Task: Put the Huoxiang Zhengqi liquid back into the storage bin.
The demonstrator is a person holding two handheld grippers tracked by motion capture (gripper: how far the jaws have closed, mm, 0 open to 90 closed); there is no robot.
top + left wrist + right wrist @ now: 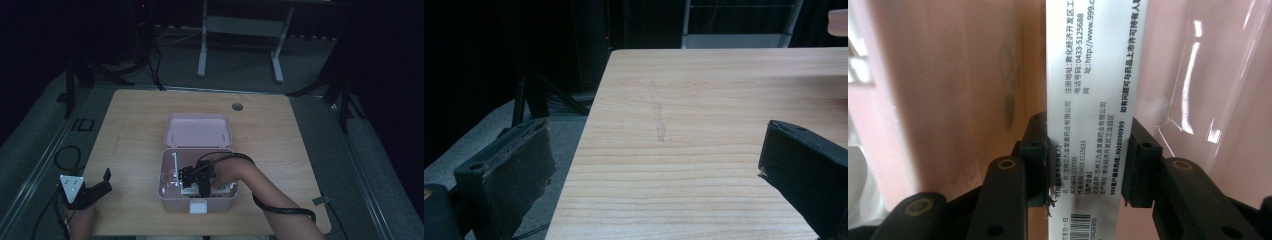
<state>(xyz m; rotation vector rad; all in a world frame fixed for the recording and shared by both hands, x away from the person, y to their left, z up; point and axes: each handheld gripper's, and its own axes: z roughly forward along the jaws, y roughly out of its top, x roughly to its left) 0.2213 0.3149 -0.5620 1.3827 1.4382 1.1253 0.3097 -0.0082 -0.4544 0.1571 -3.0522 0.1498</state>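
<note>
While the light wooden desk (135, 125) is carrying a pale pink plastic box (167, 195) near its six o'clock edge, the right tool (192, 175) is reaching down into that box from about four o'clock, with the person's right forearm (265, 187) lying across the box's right rim. Seen from the right gripper view, the right tool (1088, 165) is clamping a thin white printed carton (1093, 75), its two black jaws pressing on the carton's opposite faces; the carton is standing on edge, with small black text and a barcode running along it. Pink box walls are closing in on both sides of the carton, and a glossy clear sheet (1193, 75) is lying at three o'clock of it. The box's hinged pink lid (197, 130) is lying open flat at twelve o'clock of the box, and a white latch (198, 207) is sitting on the front wall at six o'clock.

At the desk's eight o'clock corner the left tool (102, 182) is resting, held by the left hand (80, 220), its jaws spread wide with nothing between them. A round grommet hole (237, 106) is sitting near the desk's one o'clock edge, and a grey metal frame (240, 30) is standing on the floor beyond.
</note>
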